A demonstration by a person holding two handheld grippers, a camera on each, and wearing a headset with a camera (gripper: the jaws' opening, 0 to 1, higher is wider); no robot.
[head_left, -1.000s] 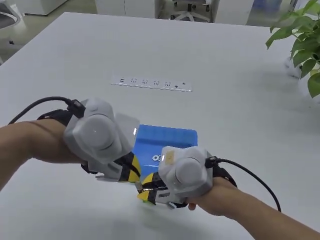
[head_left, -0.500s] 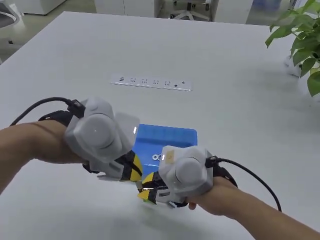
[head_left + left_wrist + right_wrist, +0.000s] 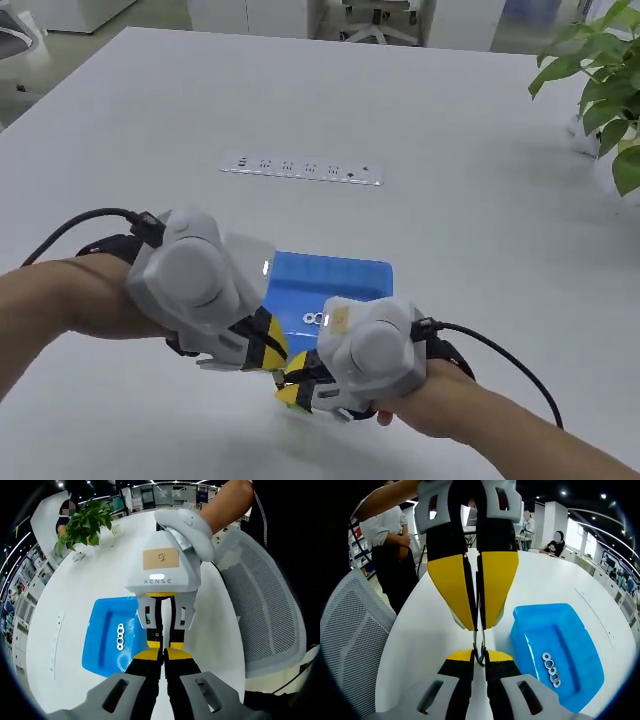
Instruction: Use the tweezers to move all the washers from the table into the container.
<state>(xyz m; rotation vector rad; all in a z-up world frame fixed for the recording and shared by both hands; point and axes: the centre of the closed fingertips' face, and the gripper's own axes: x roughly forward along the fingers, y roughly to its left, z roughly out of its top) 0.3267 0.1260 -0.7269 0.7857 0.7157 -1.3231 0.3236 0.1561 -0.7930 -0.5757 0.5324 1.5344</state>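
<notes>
Head view: the left tongs and the right tongs are held tip to tip above the white worktop, each carried in a hand. The blue container is seen just beyond the meeting tips, and a power strip lies well past it. A potted plant is seen far off on the right tongs' side.

Right gripper view: the yellow tips of the right tongs are pressed together. A thin metal piece, apparently the tweezers, is pinched between them. The same piece is pinched at its other end by the left tongs, which are likewise closed and enter from the top. The container is placed just beside both tongs, to their right, and a short row of washers is laid on its floor. A mesh chair is seen on the opposite side, and people are standing or seated in the background.

Left gripper view: the left tongs are closed, and the right tongs are met head-on. The container is placed to their left, with the washers lined up inside, near the wall closest to the tongs.
</notes>
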